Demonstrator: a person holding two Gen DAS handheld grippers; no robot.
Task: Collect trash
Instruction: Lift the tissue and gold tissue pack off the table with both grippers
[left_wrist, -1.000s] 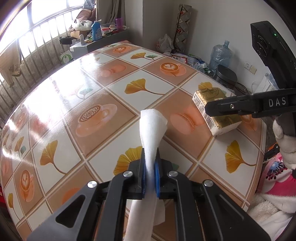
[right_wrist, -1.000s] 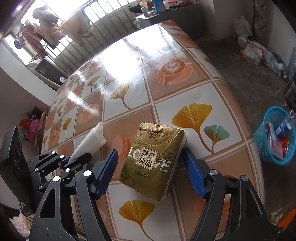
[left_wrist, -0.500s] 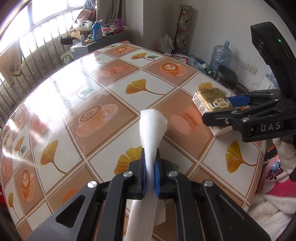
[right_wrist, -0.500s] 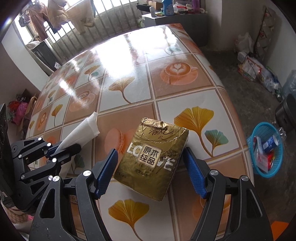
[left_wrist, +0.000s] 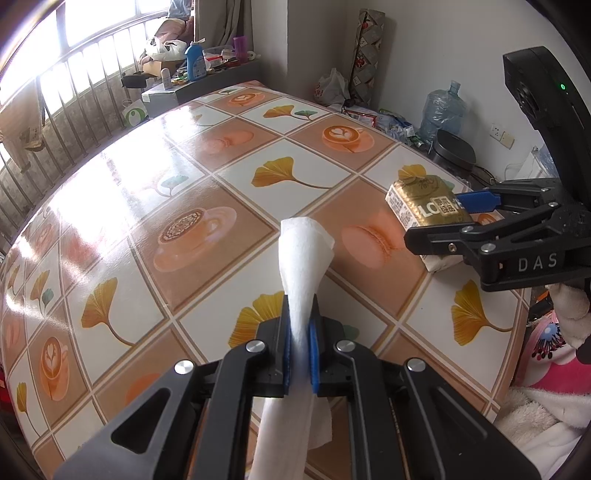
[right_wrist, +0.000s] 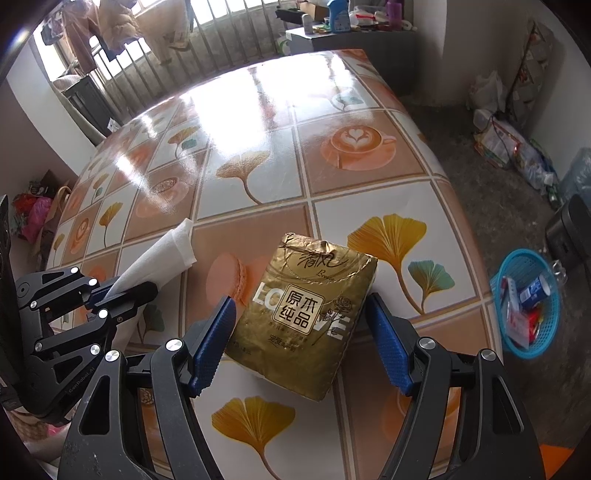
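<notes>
My left gripper (left_wrist: 300, 325) is shut on a white paper tissue (left_wrist: 303, 254) and holds it upright above the patterned table (left_wrist: 147, 184). It also shows at the left of the right wrist view (right_wrist: 122, 290), with the tissue (right_wrist: 162, 254) sticking out. My right gripper (right_wrist: 301, 325) is open, its blue pads on either side of a gold tissue pack (right_wrist: 306, 314) lying on the table near its right edge. The pack (left_wrist: 424, 206) and the right gripper (left_wrist: 458, 218) also show at the right of the left wrist view.
A blue basket (right_wrist: 526, 302) holding trash stands on the floor right of the table. A dark bin (left_wrist: 454, 153), a water jug (left_wrist: 443, 110) and bags lie by the wall. A railing (left_wrist: 55, 122) runs behind the table.
My right gripper has moved in lower around the gold pack, still open. The left gripper and its tissue have stayed where they were.
</notes>
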